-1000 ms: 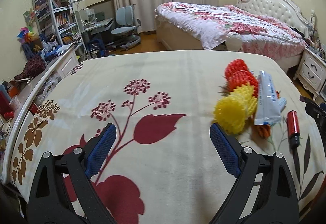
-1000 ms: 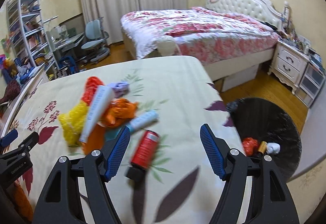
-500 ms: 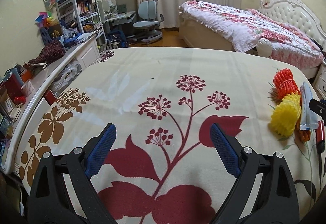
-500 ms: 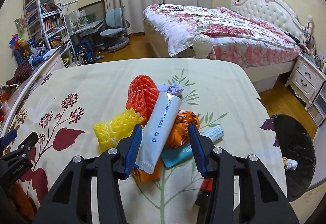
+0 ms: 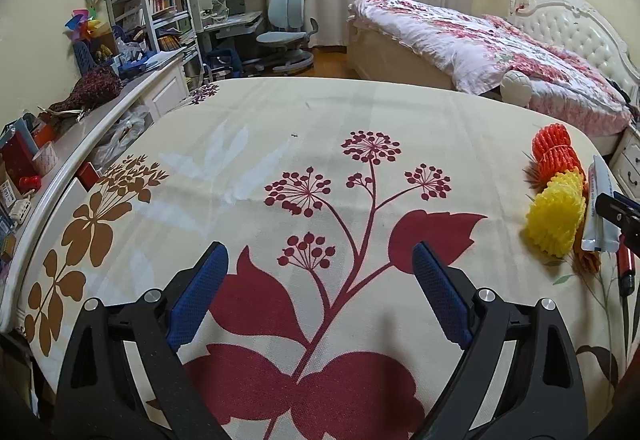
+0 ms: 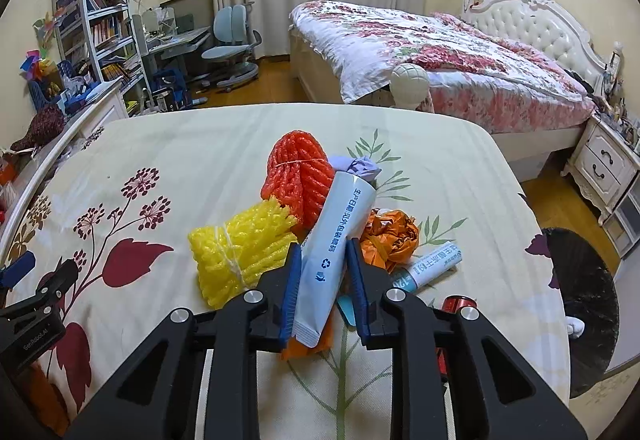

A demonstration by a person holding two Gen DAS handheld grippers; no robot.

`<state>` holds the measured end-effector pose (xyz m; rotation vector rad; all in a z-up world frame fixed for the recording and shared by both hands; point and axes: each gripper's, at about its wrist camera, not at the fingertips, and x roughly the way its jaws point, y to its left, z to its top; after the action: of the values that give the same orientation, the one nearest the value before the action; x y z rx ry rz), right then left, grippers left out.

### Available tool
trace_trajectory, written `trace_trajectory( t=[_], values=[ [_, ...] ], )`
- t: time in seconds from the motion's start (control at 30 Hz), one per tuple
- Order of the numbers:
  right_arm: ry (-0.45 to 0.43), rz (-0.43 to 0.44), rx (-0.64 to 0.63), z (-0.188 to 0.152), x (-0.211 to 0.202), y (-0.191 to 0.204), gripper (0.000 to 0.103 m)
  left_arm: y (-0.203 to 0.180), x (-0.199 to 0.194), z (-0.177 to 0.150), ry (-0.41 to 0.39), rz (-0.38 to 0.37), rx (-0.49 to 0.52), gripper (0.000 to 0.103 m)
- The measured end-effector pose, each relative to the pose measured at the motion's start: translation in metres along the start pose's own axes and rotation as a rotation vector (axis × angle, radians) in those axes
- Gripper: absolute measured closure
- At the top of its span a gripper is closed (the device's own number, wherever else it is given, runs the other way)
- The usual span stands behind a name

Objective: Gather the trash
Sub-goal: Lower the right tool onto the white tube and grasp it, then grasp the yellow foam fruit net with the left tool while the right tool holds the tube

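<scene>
A pile of trash lies on the floral tablecloth (image 6: 168, 160). My right gripper (image 6: 323, 264) is shut on a pale blue tube (image 6: 340, 232) at its lower end. Around it lie a yellow foam net (image 6: 236, 252), a red foam net (image 6: 298, 172), a crumpled orange bag (image 6: 394, 236), a small white tube (image 6: 430, 268), a red can (image 6: 458, 306) and a purple scrap (image 6: 362, 166). My left gripper (image 5: 320, 276) is open and empty over the cloth's red leaf print, well left of the pile (image 5: 556, 224).
A black-lined trash bin (image 6: 588, 304) stands on the floor right of the table, with small items inside. A white counter (image 5: 80, 144) with clutter runs along the table's left. A bed (image 6: 440, 56), desk chair (image 6: 232, 40) and bookshelf (image 6: 92, 20) stand behind.
My right gripper moved left from the red can to the pale blue tube and closed on it. My left gripper drew back and to the left, staying open.
</scene>
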<state>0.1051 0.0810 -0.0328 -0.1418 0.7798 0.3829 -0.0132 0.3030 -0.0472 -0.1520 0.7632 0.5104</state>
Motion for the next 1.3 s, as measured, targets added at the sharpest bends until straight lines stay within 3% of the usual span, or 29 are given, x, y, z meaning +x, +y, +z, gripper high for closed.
trace_trajectory(
  t=[0.4,0.7,0.83,1.1,1.2,1.3],
  values=[
    [-0.028,-0.054,0.052,-0.011,-0.029,-0.052,0.079,-0.039,-0.009,-0.004,0.0,-0.076,0.042,0.012],
    [0.033,-0.105,0.115,-0.045,-0.031,-0.104,0.079,-0.081,-0.015,-0.012,0.004,-0.124,0.114,0.012],
    [0.072,-0.085,0.125,-0.058,-0.021,-0.11,0.079,-0.097,-0.014,-0.016,0.003,-0.126,0.146,0.012],
    [0.05,-0.063,0.146,-0.056,-0.018,-0.112,0.078,-0.112,-0.012,-0.014,-0.002,-0.125,0.166,0.012],
    [0.05,-0.056,0.159,-0.056,-0.013,-0.115,0.068,-0.115,-0.011,-0.013,-0.003,-0.131,0.166,0.012],
    [0.057,-0.053,0.167,-0.057,-0.008,-0.115,0.067,-0.119,-0.009,-0.011,-0.012,-0.139,0.165,0.012]
  ],
)
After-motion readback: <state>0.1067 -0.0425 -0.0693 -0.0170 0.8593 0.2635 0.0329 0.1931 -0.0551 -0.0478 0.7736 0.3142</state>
